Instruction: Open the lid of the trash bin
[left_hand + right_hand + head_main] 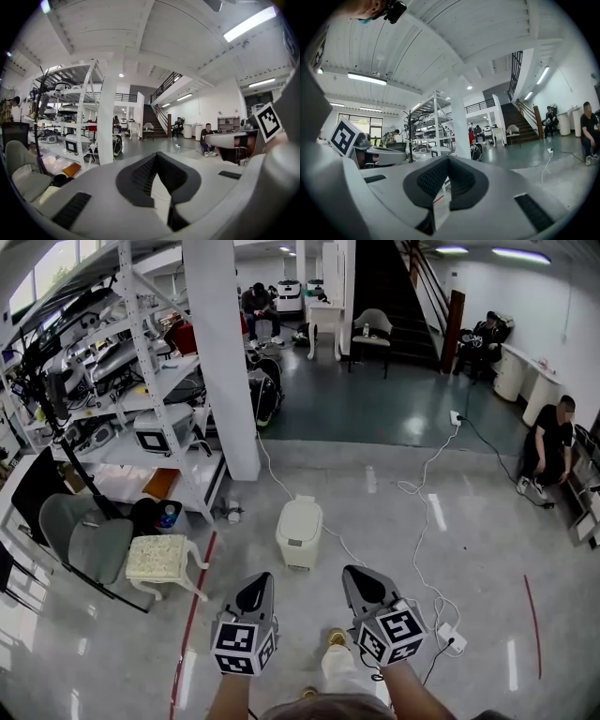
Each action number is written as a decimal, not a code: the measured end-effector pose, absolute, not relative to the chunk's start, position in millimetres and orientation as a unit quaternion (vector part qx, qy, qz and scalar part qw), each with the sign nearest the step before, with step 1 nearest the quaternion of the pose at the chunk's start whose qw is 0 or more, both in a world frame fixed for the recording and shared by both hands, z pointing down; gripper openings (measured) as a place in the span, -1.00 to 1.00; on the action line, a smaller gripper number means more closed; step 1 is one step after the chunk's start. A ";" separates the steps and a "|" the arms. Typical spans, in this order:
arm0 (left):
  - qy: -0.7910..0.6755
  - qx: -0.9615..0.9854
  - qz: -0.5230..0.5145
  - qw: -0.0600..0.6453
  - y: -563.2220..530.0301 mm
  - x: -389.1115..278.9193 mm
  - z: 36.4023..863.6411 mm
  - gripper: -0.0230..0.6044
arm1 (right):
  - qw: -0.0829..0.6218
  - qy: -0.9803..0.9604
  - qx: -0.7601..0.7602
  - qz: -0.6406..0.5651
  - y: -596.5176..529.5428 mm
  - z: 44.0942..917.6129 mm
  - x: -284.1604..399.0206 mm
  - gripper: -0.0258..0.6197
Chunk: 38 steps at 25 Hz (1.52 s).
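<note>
**Bin dead ahead, between your two claws**
The bin (300, 532) stands on the floor (469, 540), lid down, long axis running away from you. The left claw (257, 592) and right claw (362, 583) hang short of it, both closed on nothing and about equally near.

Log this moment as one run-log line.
trash bin: lid closed, untouched, on floor ahead | left tongs: shut, empty | right tongs: shut, empty
</note>
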<state>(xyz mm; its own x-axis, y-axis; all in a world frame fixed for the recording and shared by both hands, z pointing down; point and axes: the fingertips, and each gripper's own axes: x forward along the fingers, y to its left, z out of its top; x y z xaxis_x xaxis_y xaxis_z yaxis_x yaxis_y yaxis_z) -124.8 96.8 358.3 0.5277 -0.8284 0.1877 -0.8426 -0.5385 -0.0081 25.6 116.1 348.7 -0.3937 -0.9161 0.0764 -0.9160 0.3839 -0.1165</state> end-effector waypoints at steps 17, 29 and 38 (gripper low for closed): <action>-0.485 0.868 0.093 0.058 -6.3 -100.7 368.7 -0.93 | 0.000 0.835 -0.544 -0.077 4.8 349.7 52.4 -0.82; -0.503 0.856 0.095 0.068 -81.8 -70.2 374.9 -0.93 | -0.001 0.841 -0.535 -0.081 -72.9 351.0 91.3 -0.82; -0.532 0.839 0.092 0.067 -129.4 -55.9 371.4 -0.93 | 0.002 0.856 -0.510 -0.083 -125.9 349.8 107.9 -0.82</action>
